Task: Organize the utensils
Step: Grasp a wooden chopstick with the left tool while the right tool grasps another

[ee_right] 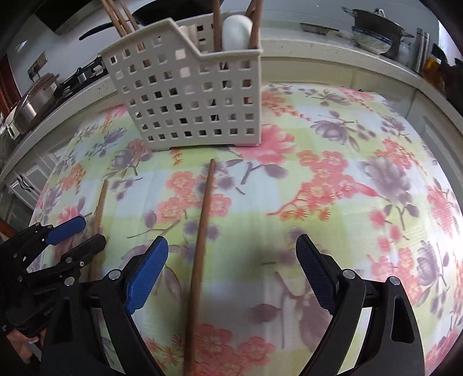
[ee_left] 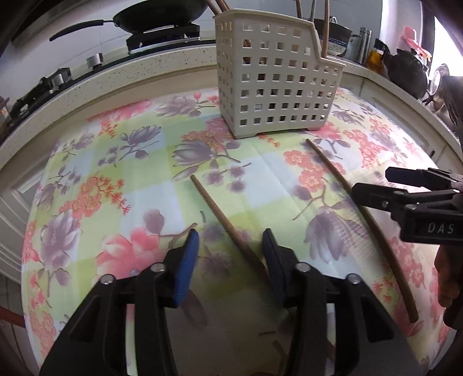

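Two loose chopsticks (ee_left: 228, 225) (ee_right: 202, 240), thin, stiff, light, roll-prone, flat on floral worktop (ee_right: 347, 173) before holder (ee_right: 188, 95); grip mid-shaft; left claw (ee_left: 230, 245) part-open astride one, right claw (ee_right: 231, 251) wide astride other.

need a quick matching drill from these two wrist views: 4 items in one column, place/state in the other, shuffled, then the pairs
Column 1
1. utensil holder
2. chopstick between the left tool's fingers
3. white spoon
4. wok

Column 2
A. on the stove burner, behind the table
B. lying flat on the floral tablecloth, not gripped
C. standing upright in the holder's lower compartment
D. upright on the table, chopsticks sticking out of its top

Pairs: 1-D, 2-B, 3-C, 4-A
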The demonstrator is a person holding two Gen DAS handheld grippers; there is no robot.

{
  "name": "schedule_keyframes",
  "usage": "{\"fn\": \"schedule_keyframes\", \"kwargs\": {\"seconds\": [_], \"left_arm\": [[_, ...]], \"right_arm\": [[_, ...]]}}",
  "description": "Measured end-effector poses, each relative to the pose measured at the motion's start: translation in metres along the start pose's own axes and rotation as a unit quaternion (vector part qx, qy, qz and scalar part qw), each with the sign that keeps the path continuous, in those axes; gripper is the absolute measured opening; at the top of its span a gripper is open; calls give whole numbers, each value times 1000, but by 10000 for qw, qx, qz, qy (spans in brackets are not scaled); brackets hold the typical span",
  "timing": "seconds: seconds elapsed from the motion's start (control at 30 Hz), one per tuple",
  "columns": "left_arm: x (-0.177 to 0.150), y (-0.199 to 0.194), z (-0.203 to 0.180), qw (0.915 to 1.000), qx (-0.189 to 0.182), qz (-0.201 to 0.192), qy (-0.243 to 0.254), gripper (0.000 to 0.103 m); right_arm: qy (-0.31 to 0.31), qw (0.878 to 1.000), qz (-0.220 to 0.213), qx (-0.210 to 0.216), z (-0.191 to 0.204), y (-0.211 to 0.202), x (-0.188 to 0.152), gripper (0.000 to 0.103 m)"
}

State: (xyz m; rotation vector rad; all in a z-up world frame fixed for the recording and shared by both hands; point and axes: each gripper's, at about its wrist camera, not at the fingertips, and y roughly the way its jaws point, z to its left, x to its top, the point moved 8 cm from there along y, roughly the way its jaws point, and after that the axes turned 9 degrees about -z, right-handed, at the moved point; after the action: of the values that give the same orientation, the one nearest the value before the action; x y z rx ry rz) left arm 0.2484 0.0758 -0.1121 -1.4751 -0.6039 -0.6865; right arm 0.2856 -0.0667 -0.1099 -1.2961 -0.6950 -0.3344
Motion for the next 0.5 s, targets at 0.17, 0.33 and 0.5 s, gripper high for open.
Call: {"fn": "schedule_keyframes", "kwargs": {"seconds": [0.17,0.33,0.5], "left_arm": [[1,0,6,10000,-6,28,46,17],[0,-4,12,9999,-140,60,-35,13],[-4,-11,17,9998,-53,147,150,10]], "right_arm": [[-261,9993,169,-217,9,11,-6,84],[-325,9989,158,-291,13,10,-5,72],[-408,9989,173,-160,18,1,-6,29]]}}
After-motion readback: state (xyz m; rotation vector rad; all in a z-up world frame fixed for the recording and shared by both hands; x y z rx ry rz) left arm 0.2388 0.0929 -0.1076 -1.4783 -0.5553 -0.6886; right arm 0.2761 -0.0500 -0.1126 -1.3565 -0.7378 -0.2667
